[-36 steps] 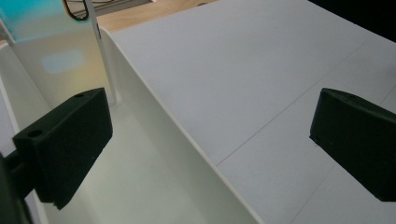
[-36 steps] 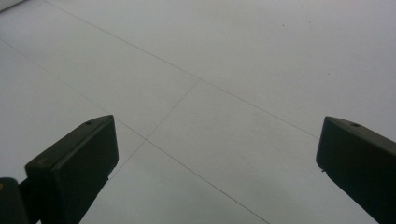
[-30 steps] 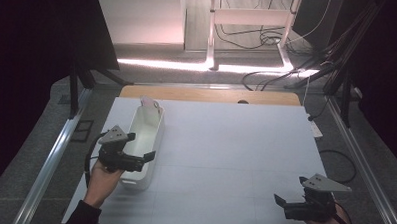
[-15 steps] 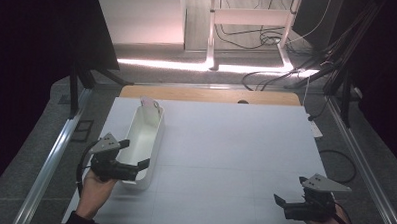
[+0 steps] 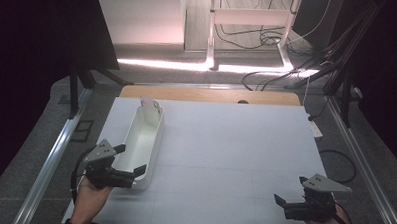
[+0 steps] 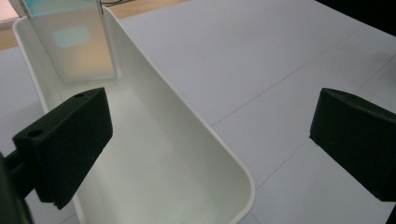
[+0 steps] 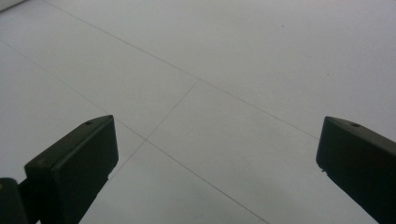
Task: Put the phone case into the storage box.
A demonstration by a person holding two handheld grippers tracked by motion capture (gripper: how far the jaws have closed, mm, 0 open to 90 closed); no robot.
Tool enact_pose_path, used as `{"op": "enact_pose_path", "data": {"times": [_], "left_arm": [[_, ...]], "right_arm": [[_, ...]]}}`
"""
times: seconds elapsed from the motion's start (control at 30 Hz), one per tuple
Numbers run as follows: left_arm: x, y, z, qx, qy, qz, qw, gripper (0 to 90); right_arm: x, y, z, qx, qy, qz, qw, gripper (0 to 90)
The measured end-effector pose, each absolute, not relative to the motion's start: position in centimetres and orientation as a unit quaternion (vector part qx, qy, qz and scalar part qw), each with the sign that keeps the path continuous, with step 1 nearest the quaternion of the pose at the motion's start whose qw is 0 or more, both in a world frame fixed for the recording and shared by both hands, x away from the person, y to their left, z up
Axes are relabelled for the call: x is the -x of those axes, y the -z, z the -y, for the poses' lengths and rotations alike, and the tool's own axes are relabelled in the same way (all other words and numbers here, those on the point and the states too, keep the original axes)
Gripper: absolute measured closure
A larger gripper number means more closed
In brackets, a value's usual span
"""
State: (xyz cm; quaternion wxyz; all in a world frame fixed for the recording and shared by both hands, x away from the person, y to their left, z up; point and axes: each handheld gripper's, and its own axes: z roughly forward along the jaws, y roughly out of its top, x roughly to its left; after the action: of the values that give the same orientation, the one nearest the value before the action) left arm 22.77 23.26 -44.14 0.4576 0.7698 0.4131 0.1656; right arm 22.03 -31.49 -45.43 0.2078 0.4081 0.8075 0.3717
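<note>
A long white tray (image 5: 144, 140) is lying lengthwise on the left part of the white table (image 5: 235, 143), with a pale card (image 6: 74, 42) leaning against its far end wall inside. The left gripper (image 5: 127, 164) is hovering with jaws spread wide at the tray's near end, one jaw over the interior, one outside the wall. The right gripper (image 5: 291, 193) is waiting, jaws wide, near the table's front right edge, well apart from the tray, with bare surface lying between them.

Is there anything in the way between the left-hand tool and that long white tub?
Nothing visible is. The left tool is open right at the near end of the white tub, one jaw over the inside and the other outside its wall. A pale card leans at the far end, away from the jaws.
</note>
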Motion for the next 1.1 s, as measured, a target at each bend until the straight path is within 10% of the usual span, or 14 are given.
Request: {"op": "enact_pose_path", "data": {"times": [1.1], "left_arm": [[-19.1,45.1,-25.3,-0.766,-0.186,-0.438,0.433,0.0]], "right_arm": [[-22.0,45.4,31.5,-0.409,-0.373,-0.807,0.207,0.0]]}}
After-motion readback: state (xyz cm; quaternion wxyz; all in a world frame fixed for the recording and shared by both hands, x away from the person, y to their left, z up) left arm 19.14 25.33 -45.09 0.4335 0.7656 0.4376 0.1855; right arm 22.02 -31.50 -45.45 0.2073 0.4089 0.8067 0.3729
